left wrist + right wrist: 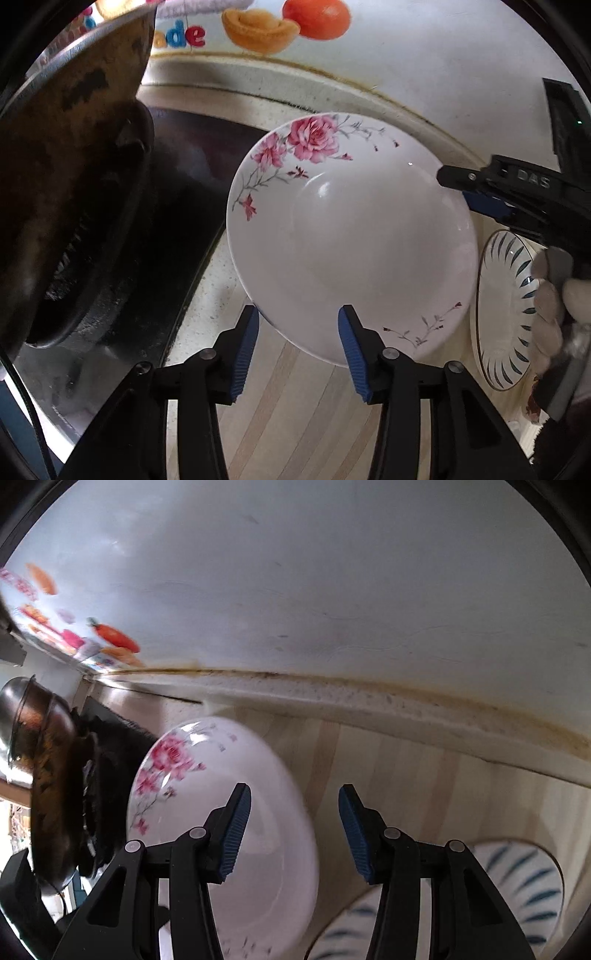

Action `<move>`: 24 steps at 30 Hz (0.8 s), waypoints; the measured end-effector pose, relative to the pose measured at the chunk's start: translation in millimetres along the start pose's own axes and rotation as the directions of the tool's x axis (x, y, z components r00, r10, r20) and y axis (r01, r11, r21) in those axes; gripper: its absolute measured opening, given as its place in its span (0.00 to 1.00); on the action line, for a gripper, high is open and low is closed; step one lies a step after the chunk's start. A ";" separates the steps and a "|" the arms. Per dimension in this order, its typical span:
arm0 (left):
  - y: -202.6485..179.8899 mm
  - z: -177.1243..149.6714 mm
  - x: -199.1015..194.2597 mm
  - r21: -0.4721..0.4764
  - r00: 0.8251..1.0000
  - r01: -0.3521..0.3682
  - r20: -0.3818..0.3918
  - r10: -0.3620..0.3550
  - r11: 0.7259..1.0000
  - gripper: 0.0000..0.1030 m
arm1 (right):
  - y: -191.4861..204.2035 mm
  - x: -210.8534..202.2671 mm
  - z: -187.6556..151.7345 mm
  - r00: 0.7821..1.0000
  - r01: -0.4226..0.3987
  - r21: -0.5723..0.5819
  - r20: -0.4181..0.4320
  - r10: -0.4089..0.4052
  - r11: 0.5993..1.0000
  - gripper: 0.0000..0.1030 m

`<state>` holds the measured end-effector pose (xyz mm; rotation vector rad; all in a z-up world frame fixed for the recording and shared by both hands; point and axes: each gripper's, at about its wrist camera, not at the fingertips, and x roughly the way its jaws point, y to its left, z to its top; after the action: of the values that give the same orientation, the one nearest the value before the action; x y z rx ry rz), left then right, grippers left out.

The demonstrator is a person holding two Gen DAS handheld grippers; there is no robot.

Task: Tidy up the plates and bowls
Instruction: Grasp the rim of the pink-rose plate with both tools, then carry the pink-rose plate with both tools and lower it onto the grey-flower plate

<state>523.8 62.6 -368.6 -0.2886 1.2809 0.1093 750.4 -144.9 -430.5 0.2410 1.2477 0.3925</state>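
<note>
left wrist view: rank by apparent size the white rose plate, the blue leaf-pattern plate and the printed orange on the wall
1. White rose plate, nearest the camera
2. Blue leaf-pattern plate, partly hidden, so unsure
3. Printed orange, cut off at the frame's top

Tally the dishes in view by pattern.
Pink-flower plate: 1
Blue-leaf plate: 1
Total: 2 dishes
</note>
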 end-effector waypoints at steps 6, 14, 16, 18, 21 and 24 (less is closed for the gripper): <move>-3.1 6.5 15.8 -0.007 1.000 -0.016 0.004 0.016 1.000 0.40 | -3.9 18.9 6.7 0.998 -0.055 -0.009 -0.016 0.055 0.998 0.24; -3.0 -3.6 7.4 -0.019 0.998 -0.026 0.056 0.027 0.999 0.34 | -2.5 0.2 -2.7 0.997 -0.074 -0.054 -0.001 0.074 0.996 0.14; -5.5 -2.7 4.4 -0.019 0.998 -0.022 0.062 0.023 1.000 0.34 | -1.7 -7.9 -7.2 0.997 -0.077 -0.057 0.005 0.078 0.995 0.13; -6.3 -7.1 -1.2 -0.022 0.998 -0.010 0.067 0.011 1.000 0.34 | 2.7 -15.2 -11.1 0.997 -0.078 -0.060 0.015 0.079 0.995 0.13; -10.3 -20.0 -14.3 -0.026 0.997 0.000 0.077 0.002 1.000 0.35 | 5.2 -29.6 -22.1 0.996 -0.080 -0.063 0.025 0.082 0.995 0.13; -12.5 -29.9 -27.7 -0.010 0.996 0.001 0.090 0.000 1.000 0.35 | 6.0 -47.5 -34.1 0.995 -0.093 -0.059 0.039 0.095 0.994 0.13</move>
<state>491.1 44.7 -348.0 -0.2899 1.1914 0.1270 704.5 -160.5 -397.2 0.2588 1.1852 0.5016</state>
